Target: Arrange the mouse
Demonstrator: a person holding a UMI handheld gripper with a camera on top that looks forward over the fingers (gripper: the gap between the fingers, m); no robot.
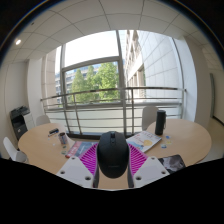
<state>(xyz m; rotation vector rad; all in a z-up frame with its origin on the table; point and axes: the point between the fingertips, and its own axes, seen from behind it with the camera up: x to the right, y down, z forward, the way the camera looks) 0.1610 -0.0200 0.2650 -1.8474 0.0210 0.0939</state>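
Observation:
A black computer mouse [112,154] sits between my gripper's [112,165] two fingers, its nose pointing away from me. Both magenta pads [88,157] press against its sides, and it appears held above the round wooden table [190,140]. The gripper is shut on the mouse. The mouse's underside is hidden.
The table carries papers and magazines [146,140], a dark upright speaker-like object [160,122] at the far right, and small items at the left [62,137]. White chairs [12,150] stand around it. A railing and large windows [95,80] lie beyond.

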